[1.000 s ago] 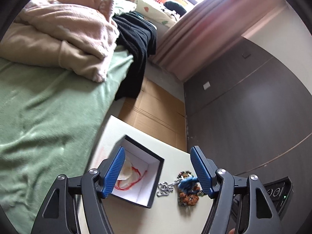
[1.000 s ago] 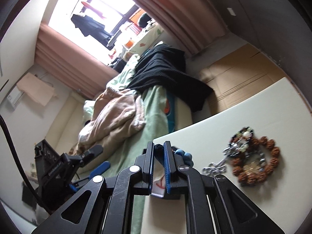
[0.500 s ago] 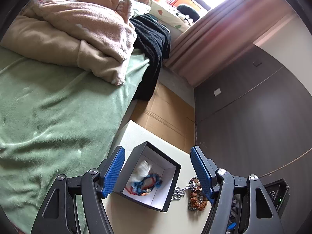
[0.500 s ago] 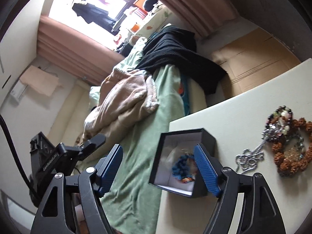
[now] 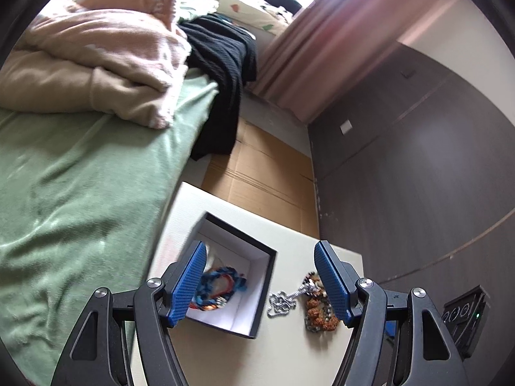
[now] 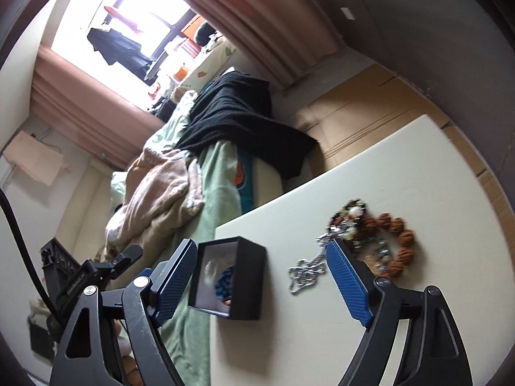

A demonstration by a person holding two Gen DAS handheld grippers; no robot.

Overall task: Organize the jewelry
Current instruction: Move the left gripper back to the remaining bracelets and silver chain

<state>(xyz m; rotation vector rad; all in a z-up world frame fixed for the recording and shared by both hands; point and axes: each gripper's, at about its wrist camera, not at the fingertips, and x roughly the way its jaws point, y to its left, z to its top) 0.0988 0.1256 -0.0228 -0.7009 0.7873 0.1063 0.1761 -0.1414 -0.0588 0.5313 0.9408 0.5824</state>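
Note:
A small black box (image 5: 262, 292) with a white inside stands open on the cream table (image 5: 289, 353). A blue and red braided bracelet (image 5: 222, 284) lies inside it, also seen in the right wrist view (image 6: 225, 284). To the box's right lie a silver chain (image 5: 283, 300) and a brown bead bracelet (image 5: 318, 317) with mixed beads. My left gripper (image 5: 260, 284) is open and empty above the box. My right gripper (image 6: 262, 284) is open and empty, with the box (image 6: 244, 276) and the chain (image 6: 305, 268) between its fingers. The brown beads (image 6: 399, 241) lie beyond its right finger.
A bed with a green sheet (image 5: 80, 193), a pink blanket (image 5: 106, 54) and a black garment (image 5: 225, 74) borders the table's left edge. Cardboard (image 5: 264, 173) covers the floor beyond. A dark wardrobe wall (image 5: 418, 160) stands to the right. A black device (image 5: 463, 318) sits at lower right.
My right gripper was shut on the blue bracelet over the box a second ago; it has opened and drawn back, and the bracelet now lies in the box. The left gripper stayed open.

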